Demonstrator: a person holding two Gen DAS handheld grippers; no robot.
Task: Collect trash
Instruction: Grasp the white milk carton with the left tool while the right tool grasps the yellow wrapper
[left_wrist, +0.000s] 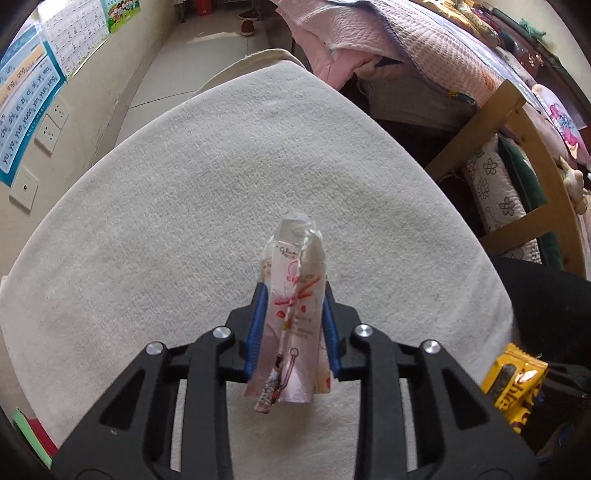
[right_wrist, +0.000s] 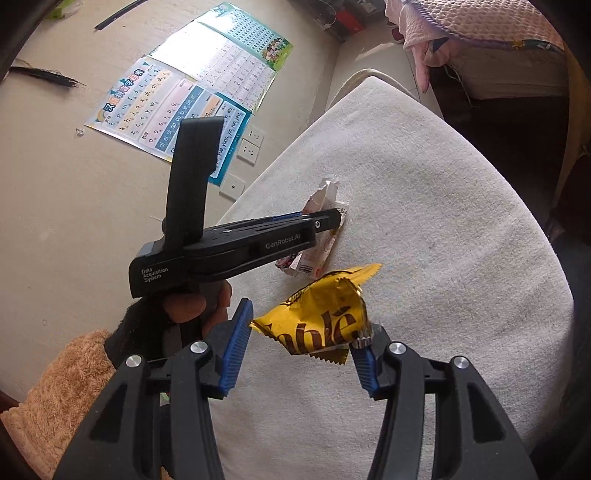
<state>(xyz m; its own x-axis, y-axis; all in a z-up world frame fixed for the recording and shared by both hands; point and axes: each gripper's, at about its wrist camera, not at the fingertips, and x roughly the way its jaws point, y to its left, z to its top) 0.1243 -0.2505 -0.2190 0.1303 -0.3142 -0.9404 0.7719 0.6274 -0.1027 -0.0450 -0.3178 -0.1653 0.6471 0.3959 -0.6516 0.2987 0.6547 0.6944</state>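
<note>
A pink wrapper (left_wrist: 293, 317) is pinched by the left tongs (left_wrist: 294, 325) for removal; a yellow wrapper (right_wrist: 317, 317) is gripped by the right tongs (right_wrist: 301, 349).

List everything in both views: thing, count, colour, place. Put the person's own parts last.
Crinkled pink-and-white plastic wrapper: one, upright on the cloth, between the left tool's pads.
Yellow foil snack wrapper: one, brown lettering, one end against the right tool's right finger.
White towelling cloth: one, covering the surface.
Paper learning charts: two, blue and green, on the beige wall.
Wall sockets: two, white, below the charts.
Pink quilted bedding: heaped on the bed beyond the cloth.
Left tool: black, blue pads, closed on the pink wrapper.
Right tool: black, blue pads.
Hand: one, gripping the left tool's handle.
</note>
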